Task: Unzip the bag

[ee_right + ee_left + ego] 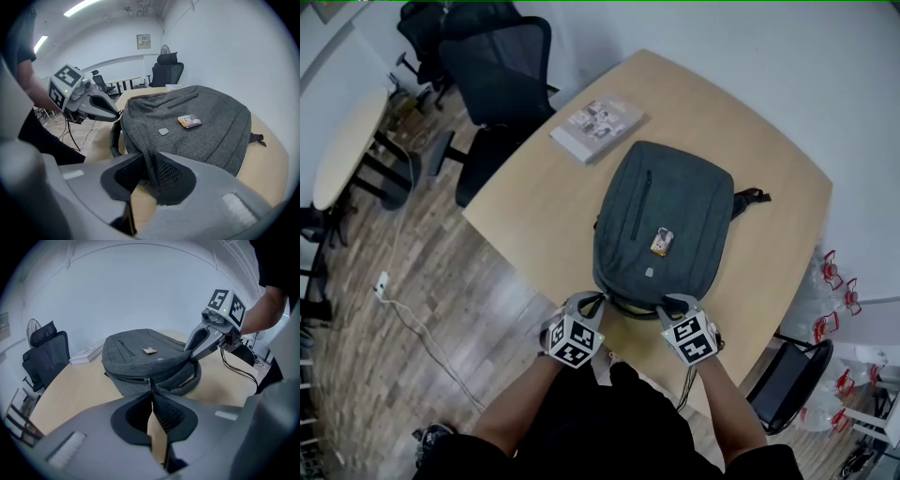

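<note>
A grey backpack [666, 216] lies flat on the light wood table [750, 131], its top end toward me. My left gripper [592, 302] is at the bag's near left corner. In the left gripper view the gripper [151, 393] is shut on the zipper pull [149, 383], which hangs from the closed zipper line. My right gripper [671, 305] is at the near right corner by the carry handle [187, 383]. In the right gripper view the gripper [147, 163] is shut on a fold of the bag's grey fabric [145, 140]. An orange tag [662, 241] lies on the bag's face.
A book [596, 127] lies on the table beyond the bag at the left. A black office chair [497, 75] stands at the table's far left, another chair [787, 380] at the near right. A second table [347, 150] and a floor cable [422, 328] are at the left.
</note>
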Available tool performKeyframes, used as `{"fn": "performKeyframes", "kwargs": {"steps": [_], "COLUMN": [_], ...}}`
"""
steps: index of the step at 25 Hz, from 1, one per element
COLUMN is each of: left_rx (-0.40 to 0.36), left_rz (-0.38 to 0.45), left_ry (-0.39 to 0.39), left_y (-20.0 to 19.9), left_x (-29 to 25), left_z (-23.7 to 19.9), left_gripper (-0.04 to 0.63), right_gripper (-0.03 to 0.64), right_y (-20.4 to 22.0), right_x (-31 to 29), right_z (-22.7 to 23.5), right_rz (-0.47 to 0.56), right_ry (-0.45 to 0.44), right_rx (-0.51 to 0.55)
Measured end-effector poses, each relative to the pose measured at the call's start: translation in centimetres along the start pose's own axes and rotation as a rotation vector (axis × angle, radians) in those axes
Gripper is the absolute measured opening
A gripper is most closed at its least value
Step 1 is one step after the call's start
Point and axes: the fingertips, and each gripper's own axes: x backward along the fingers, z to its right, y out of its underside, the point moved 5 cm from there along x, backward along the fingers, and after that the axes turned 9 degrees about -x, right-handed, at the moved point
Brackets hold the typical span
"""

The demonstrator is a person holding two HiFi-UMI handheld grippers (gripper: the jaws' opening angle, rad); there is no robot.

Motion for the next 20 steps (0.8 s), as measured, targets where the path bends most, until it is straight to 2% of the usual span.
{"fn": "performKeyframes", "kwargs": {"steps": [8,14,20], "left_rx": [0.051,0.028,0.059], "left_rz": [0.008,-0.042,-0.066], "left_ry": [0.001,0.018,0.027], "left_y": [-0.2,0.0,0.1], "left_x": [0.8,1.1,0.8], "left_z": [-0.6,-0.3,-0.1], "left_gripper": [0.026,0.029,0.031], "right_gripper": [0.074,0.077,0.083], "right_y": [-1.9,-2.6,-3.3], "right_x": [-1.0,-2.2,-3.0], "right_z": [-1.7,-3.0,-4.1], "right_rz": [0.013,0.024,0.042], "right_ry": [0.034,0.082,0.092], "right_rx": [0.0,0.015,0.025]}}
